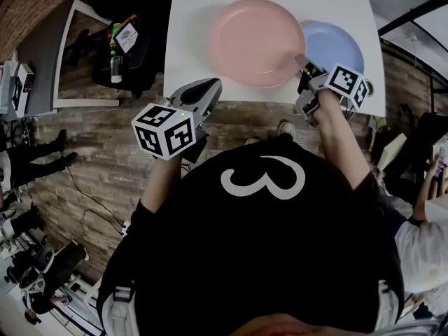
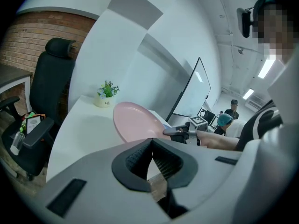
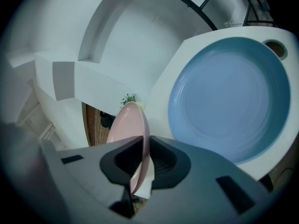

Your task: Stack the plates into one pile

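On the white table (image 1: 189, 19) a pink plate (image 1: 255, 40) lies to the left of a blue plate (image 1: 336, 44), and its right rim reaches the blue plate's left edge. My right gripper (image 1: 302, 61) is shut on the pink plate's near-right rim. In the right gripper view the pink plate (image 3: 126, 122) runs edge-on between the jaws of that gripper (image 3: 142, 141), with the blue plate (image 3: 231, 97) flat on the right. My left gripper (image 1: 210, 86) hovers at the table's near edge, left of the pink plate. In its own view the left gripper (image 2: 152, 141) is shut on nothing.
A black office chair (image 1: 122, 47) with a bottle and small items stands left of the table, beyond it a grey desk (image 1: 42, 54). A small potted plant (image 2: 106, 93) sits at the table's far end. A whiteboard (image 2: 194, 92) and people are further off.
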The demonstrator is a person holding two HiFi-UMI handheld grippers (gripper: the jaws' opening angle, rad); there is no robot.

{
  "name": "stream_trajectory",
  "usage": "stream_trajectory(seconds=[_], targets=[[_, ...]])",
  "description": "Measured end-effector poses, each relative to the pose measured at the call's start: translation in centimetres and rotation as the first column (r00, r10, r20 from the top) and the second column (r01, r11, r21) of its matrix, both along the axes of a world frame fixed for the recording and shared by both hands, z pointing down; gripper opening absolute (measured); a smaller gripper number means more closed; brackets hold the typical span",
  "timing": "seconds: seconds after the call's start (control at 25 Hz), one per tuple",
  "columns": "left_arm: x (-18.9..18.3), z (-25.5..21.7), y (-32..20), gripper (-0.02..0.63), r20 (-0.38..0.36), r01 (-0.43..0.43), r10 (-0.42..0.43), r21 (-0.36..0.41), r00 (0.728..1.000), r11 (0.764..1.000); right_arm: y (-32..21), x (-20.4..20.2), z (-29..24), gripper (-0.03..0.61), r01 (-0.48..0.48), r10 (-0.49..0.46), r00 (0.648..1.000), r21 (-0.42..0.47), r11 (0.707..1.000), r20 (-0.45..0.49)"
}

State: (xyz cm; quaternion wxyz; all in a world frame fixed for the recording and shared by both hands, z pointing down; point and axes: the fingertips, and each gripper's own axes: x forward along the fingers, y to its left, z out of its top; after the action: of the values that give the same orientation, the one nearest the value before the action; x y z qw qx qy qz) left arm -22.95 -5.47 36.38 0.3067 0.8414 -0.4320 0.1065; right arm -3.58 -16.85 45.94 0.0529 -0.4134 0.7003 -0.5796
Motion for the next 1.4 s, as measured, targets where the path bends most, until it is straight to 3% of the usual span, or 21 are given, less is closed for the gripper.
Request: stream_trajectory(seconds=[0.6,1.4], targets=[[7.7,-0.2,-4.0,0.015,0.005,-0.103,0.103,-0.001,0.995,0.995,-2.0,9.7,-0.7,0.052,-0.1,0.1,0.995,0.011,0.995,-0.01],[14.1,2.3,-9.6,0.015,-0.011,-0.226,0.226,-0.063,0.974,0.972,-3.9,18.9,1.5,0.058,-0.238,0.235,0.97,-0.035,0.971,-0.068]])
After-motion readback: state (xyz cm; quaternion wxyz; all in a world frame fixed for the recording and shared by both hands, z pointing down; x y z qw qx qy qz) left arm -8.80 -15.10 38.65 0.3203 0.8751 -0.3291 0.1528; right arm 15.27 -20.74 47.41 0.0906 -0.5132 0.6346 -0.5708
